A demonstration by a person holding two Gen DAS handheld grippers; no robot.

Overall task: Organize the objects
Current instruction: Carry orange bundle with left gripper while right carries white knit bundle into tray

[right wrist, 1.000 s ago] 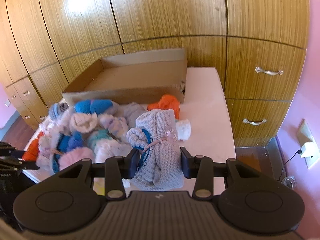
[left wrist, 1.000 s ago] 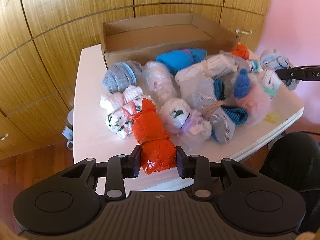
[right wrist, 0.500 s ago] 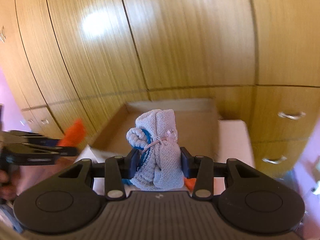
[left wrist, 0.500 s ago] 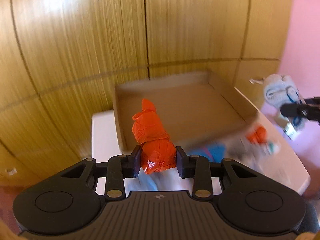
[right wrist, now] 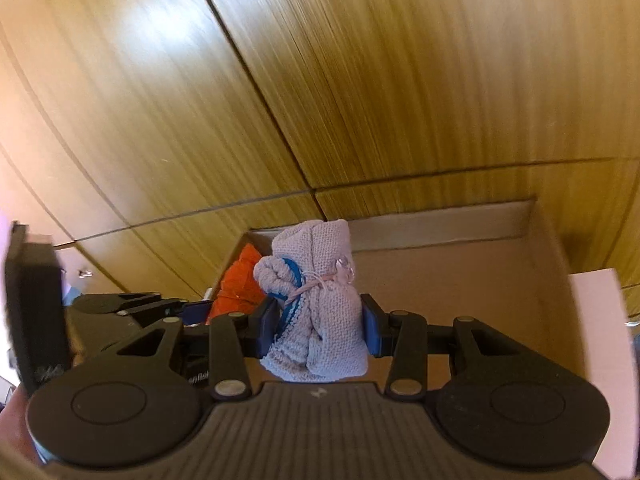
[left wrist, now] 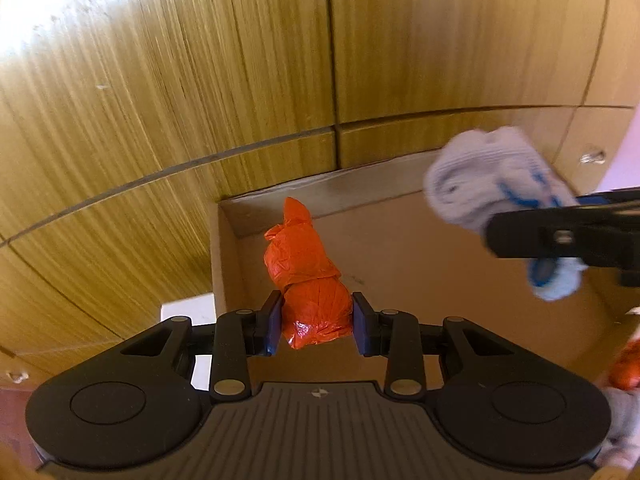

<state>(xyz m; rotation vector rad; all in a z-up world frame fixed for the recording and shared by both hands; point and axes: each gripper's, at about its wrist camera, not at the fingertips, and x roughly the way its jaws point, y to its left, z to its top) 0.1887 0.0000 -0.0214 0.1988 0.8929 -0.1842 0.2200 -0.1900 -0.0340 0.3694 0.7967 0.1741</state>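
Observation:
My left gripper is shut on an orange plastic-wrapped bundle and holds it over the near left corner of the open cardboard box. My right gripper is shut on a grey knitted bundle with blue trim and a pink tie, above the same box. In the left wrist view that grey bundle and the right gripper's fingers hang over the box's right side. The right wrist view shows the orange bundle to the left. The box floor in view is bare.
Wooden cupboard doors rise directly behind the box. A strip of white table shows left of the box. Another orange bundle lies on the table at the lower right edge. White tabletop lies right of the box.
Both grippers have carried their bundles away from the pile on the table and forward over the cardboard box. The pile has dropped out of view. Both grips are unchanged.

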